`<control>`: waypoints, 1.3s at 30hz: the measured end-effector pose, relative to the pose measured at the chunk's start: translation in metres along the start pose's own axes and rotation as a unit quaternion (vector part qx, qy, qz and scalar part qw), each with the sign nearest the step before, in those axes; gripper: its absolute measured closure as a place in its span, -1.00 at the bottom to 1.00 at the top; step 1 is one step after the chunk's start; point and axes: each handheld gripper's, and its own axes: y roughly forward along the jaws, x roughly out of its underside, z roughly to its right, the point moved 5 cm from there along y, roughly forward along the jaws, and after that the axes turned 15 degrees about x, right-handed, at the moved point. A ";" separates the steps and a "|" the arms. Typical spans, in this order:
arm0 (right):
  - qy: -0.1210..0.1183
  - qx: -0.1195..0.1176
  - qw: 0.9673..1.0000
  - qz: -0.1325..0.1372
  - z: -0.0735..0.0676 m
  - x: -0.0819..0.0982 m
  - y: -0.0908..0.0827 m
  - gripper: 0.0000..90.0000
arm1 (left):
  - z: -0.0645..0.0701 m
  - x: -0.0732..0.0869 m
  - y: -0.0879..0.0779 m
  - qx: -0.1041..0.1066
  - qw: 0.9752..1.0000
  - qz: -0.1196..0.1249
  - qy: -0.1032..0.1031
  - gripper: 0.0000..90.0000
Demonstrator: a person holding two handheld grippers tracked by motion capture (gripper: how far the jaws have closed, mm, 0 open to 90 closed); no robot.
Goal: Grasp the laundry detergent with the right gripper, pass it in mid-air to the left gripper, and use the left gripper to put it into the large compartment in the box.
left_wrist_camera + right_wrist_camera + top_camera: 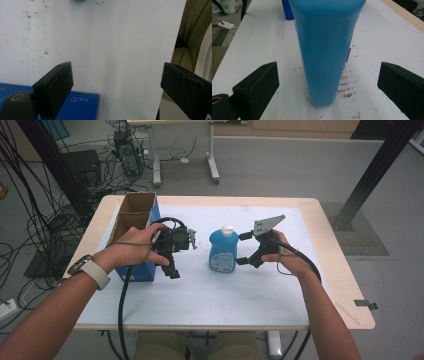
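Your right gripper (242, 248) stands wide open beside the upright blue dish-soap bottle (223, 249) at mid-table, its jaws on either side without touching. Your left gripper (183, 254), also wide open and empty, hovers by the blue cardboard box (131, 240).

Both forearms reach forward, left gripper (175, 254) and right gripper (243, 248) spread wide

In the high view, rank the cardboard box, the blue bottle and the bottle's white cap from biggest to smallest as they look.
1. cardboard box, partly behind the left hand
2. blue bottle
3. white cap, clearly smallest
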 end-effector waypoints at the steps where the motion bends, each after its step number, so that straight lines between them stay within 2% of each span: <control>1: 0.000 0.000 1.000 0.000 0.000 0.000 0.000 -0.92 | 0.000 0.000 0.000 0.001 1.000 0.000 -0.001 -0.75; 39: -0.001 -0.003 1.000 -0.001 -0.002 0.000 0.002 -0.96 | 0.000 0.001 0.000 -0.001 1.000 -0.001 -0.004 -0.75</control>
